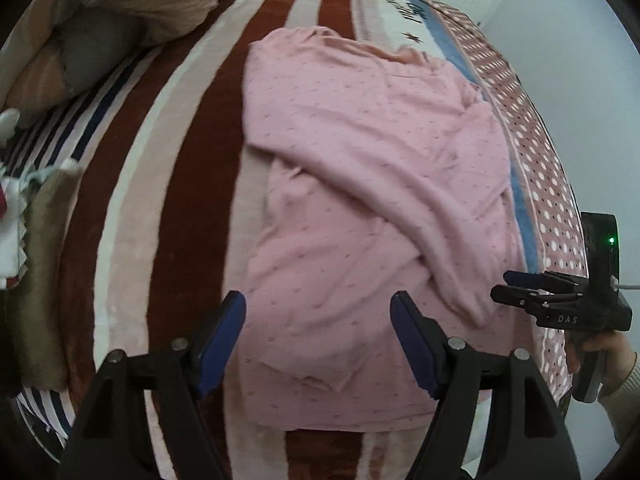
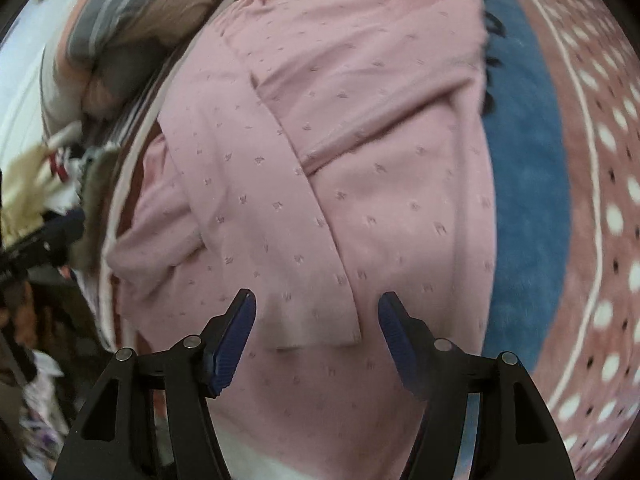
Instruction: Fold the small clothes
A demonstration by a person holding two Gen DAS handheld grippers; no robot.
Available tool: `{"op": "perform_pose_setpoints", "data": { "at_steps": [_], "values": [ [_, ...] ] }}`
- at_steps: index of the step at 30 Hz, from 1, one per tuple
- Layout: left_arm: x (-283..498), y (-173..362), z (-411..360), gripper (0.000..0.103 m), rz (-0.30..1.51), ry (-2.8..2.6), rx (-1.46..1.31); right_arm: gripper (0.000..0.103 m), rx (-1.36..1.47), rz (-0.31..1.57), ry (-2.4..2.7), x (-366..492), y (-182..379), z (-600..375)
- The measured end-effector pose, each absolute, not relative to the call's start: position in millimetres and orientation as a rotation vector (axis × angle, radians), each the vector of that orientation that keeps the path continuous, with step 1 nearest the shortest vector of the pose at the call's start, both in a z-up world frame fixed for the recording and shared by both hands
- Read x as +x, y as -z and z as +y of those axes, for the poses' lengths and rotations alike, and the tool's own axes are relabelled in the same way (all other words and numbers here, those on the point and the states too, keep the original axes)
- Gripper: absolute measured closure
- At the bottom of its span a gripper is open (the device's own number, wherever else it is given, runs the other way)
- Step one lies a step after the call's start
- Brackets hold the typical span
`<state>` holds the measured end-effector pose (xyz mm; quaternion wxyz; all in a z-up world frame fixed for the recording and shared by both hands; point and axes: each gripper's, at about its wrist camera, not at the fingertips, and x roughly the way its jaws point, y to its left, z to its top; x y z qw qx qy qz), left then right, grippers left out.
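Observation:
A pink long-sleeved top (image 1: 360,184) with small dots lies spread on the striped bed blanket (image 1: 180,200), both sleeves folded across its body. My left gripper (image 1: 318,308) is open and empty, hovering over the top's near hem. My right gripper (image 2: 316,310) is open and empty, just above the cuff of a folded sleeve (image 2: 280,216) on the top (image 2: 400,160). The right gripper also shows in the left wrist view (image 1: 516,286) at the bed's right edge, held in a hand.
Pillows and a bundled quilt (image 1: 120,20) lie at the bed's far left. A pile of other clothes (image 1: 24,208) sits at the left edge. A pink polka-dot and blue blanket (image 1: 540,168) runs along the right side, next to a white wall (image 1: 580,60).

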<state>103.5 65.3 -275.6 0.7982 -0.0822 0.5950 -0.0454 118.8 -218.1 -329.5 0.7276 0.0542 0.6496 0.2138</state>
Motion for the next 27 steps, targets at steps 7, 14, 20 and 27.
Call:
{"op": "perform_pose_setpoints", "data": {
  "at_steps": [7,14,20,27],
  "values": [
    [99,285,75,0.032,1.284,0.078,-0.191,0.099,0.075,1.458,-0.535,118,334,-197],
    [100,281,79,0.031,1.279,0.073,-0.188,0.103,-0.051,1.486,-0.555,93,312,-202],
    [99,273,78,0.030,1.262,0.081,-0.204,0.103,-0.005,1.518,-0.453,86,290,-246],
    [98,281,66,0.027,1.286,0.099,-0.180,0.099,0.033,1.576,-0.415,79,304,-250]
  ]
}}
